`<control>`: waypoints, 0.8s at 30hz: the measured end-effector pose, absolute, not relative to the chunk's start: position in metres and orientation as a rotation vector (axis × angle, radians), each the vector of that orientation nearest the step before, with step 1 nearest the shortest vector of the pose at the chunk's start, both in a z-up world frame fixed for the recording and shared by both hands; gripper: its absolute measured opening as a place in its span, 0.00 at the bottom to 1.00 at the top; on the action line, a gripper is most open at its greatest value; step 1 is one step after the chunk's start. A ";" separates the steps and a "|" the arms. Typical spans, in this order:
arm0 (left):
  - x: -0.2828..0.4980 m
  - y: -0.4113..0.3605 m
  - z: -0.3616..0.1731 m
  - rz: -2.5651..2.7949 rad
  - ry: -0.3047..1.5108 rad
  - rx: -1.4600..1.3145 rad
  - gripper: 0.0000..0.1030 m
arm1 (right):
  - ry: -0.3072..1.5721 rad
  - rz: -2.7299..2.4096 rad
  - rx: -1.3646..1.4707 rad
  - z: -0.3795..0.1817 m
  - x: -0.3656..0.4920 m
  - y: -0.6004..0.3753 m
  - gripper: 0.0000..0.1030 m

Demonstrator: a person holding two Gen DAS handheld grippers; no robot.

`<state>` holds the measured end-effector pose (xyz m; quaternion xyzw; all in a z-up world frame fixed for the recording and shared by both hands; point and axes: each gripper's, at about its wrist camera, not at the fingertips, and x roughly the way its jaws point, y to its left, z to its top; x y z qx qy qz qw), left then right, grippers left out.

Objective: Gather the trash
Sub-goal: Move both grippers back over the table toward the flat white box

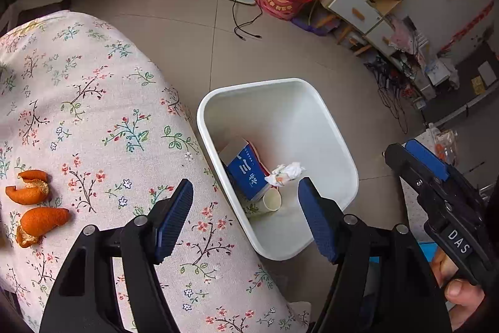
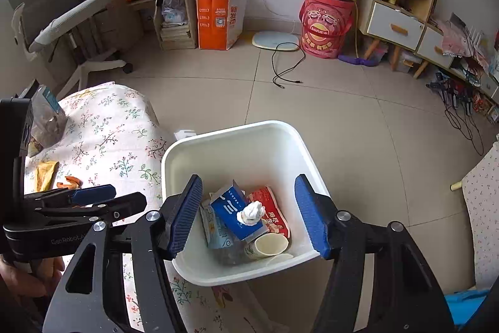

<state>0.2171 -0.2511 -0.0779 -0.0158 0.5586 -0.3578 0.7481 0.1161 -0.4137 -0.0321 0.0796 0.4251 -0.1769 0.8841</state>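
Peels left on the cloth, bin already half loaded.

Orange peels (image 1: pixel 34 205) sit on the flowered desk (image 1: pixel 109 120), off to the left of the left hand-held gripper (image 1: pixel 246 219), which has its jaws apart with nothing between them. It tilts down over the desk edge, right beside the white bin (image 1: pixel 340 152). The right hand-held gripper (image 2: pixel 248 216) hangs over that bin, jaws apart too, and a crumpled tissue (image 2: pixel 251 213) lies below it on the blue carton (image 2: pixel 232 213). My guess: the left one is nearer the peels (they lie roughly lengthwise across its view), so it swings left next.
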 end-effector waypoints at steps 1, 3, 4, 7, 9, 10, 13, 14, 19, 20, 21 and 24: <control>0.218 -0.248 -0.077 -0.773 1.224 -0.043 0.67 | 0.880 -0.366 0.164 -0.031 0.116 -0.415 0.56; 0.218 -0.243 -0.075 -0.750 1.221 -0.040 0.67 | 0.879 -0.358 0.170 -0.031 0.117 -0.414 0.56; 0.217 -0.241 -0.074 -0.740 1.217 -0.034 0.67 | 0.880 -0.354 0.173 -0.031 0.117 -0.413 0.56; 0.216 -0.235 -0.068 -0.704 1.204 -0.010 0.67 | 0.870 -0.337 0.173 -0.029 0.119 -0.408 0.56; 0.215 -0.230 -0.064 -0.683 1.194 0.004 0.67 | 0.859 -0.328 0.166 -0.026 0.119 -0.404 0.56; 0.215 -0.228 -0.063 -0.667 1.189 0.010 0.67 | 0.856 -0.324 0.163 -0.025 0.120 -0.401 0.56; 0.217 -0.214 -0.058 -0.627 1.183 0.009 0.67 | 0.853 -0.312 0.159 -0.024 0.122 -0.396 0.56; 0.217 -0.208 -0.057 -0.616 1.181 0.003 0.67 | 0.851 -0.308 0.157 -0.023 0.122 -0.394 0.56; 0.217 -0.176 -0.049 -0.548 1.166 -0.006 0.67 | 0.837 -0.279 0.140 -0.020 0.126 -0.379 0.57; 0.217 -0.169 -0.046 -0.534 1.161 -0.011 0.67 | 0.836 -0.271 0.136 -0.020 0.127 -0.376 0.57; 0.217 -0.161 -0.044 -0.519 1.156 -0.015 0.67 | 0.835 -0.265 0.132 -0.019 0.128 -0.372 0.57; 0.216 -0.136 -0.039 -0.464 1.147 -0.024 0.67 | 0.834 -0.247 0.118 -0.019 0.132 -0.363 0.58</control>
